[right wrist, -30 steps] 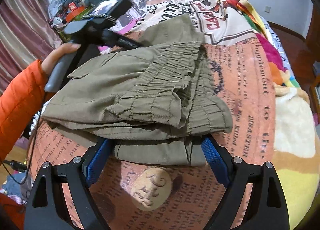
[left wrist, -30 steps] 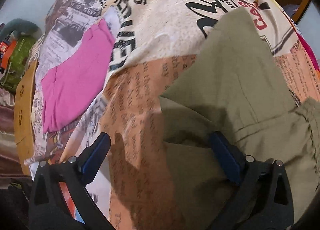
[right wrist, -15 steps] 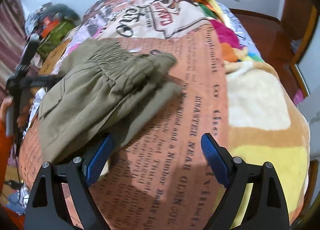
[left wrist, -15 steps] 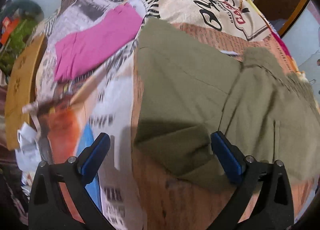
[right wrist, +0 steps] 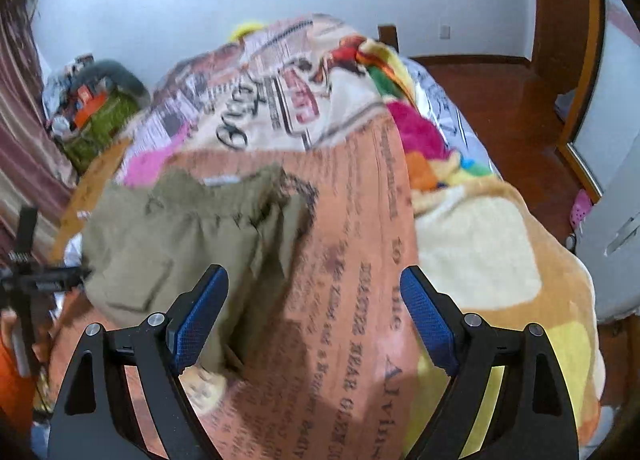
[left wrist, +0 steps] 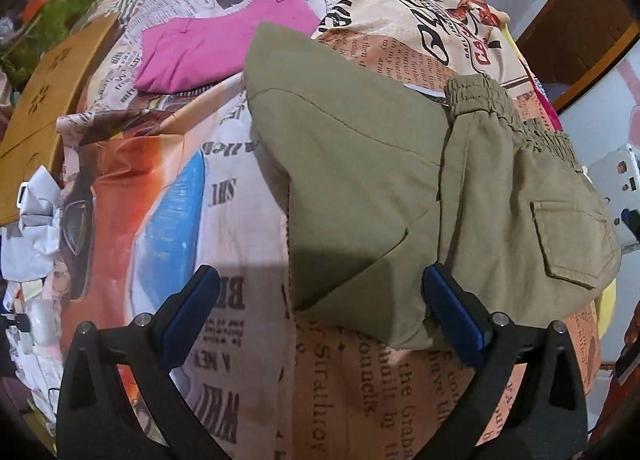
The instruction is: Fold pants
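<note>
The left gripper (left wrist: 320, 312) is standing wide open and holding nothing, its right finger (left wrist: 452, 316) sitting over the near edge of the folded pants (left wrist: 400, 180), though contact cannot be told, while its left finger is hanging above the printed bedspread (left wrist: 224, 220). The right gripper (right wrist: 314, 312) is also spread wide and gripping nothing; its left finger (right wrist: 196, 316) is overlapping the near edge of the pants (right wrist: 180, 244) in the picture, and this view is blurred. The pants are lying folded on the bed, waistband (left wrist: 504, 112) toward the far right in the left wrist view, a flap pocket (left wrist: 572, 240) facing up. A pink garment (left wrist: 216, 48) is lying just beyond the pants' far corner, seeming to touch it. Bare bedspread is stretching left of the pants and in front of both grippers; in the right wrist view the bed is falling away to a wooden floor (right wrist: 492, 100) on the right, with a fleece blanket (right wrist: 480, 260) covering that side. Compared with a second ago, the left gripper is now showing the pants from farther back, with the whole fold and waistband in view, and the right gripper is facing farther right and higher, so the pants are now at its left rather than filling the space between its fingers
</note>
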{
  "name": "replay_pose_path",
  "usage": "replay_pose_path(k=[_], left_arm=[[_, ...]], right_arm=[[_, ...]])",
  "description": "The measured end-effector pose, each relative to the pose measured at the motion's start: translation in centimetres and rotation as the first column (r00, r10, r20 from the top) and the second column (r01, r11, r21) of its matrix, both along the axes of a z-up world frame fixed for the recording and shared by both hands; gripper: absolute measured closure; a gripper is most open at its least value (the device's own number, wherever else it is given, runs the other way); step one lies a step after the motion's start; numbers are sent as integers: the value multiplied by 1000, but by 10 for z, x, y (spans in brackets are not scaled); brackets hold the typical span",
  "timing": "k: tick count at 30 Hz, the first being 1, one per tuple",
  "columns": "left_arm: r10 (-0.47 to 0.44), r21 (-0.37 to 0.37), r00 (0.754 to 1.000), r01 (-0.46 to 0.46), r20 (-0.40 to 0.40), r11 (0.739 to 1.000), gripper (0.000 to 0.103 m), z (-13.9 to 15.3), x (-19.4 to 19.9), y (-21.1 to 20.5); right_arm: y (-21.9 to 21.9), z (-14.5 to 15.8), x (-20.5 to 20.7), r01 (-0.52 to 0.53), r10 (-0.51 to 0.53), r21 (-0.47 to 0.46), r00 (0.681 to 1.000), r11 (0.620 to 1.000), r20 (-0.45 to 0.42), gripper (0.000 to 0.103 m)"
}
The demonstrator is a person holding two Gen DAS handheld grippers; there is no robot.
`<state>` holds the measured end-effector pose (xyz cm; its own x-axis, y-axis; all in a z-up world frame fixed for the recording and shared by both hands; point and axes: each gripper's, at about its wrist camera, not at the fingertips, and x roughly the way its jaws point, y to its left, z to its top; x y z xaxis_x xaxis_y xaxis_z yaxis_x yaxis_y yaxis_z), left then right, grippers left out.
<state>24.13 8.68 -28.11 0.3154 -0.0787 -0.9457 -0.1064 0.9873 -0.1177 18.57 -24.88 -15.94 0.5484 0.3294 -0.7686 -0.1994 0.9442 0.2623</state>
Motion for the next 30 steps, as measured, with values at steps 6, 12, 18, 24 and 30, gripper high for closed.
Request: replay_pose_path(k=[6, 12, 18, 24, 30], left_arm=[[21, 90, 998, -27, 63, 996, 0, 23, 3, 9], [13, 118, 1000, -16, 27, 993, 0, -1, -2, 15], [64, 131, 997, -70, 49, 989, 0, -5, -11, 31], [102, 107, 994, -105, 31, 989, 0, -7, -13, 45], [75, 164, 992, -91, 104, 982, 0, 23, -4, 37]], right_arm=[[27, -4, 6, -80, 79, 13, 997, 997, 5, 22], [53, -35, 9, -165, 167, 27, 982, 986, -93, 47], [53, -43, 2, -207, 205, -6, 974, 978, -99, 59], [52, -45, -2, -182, 180, -5, 979, 983, -99, 62], [52, -37, 3, -158, 158, 7, 980, 987, -123, 62]])
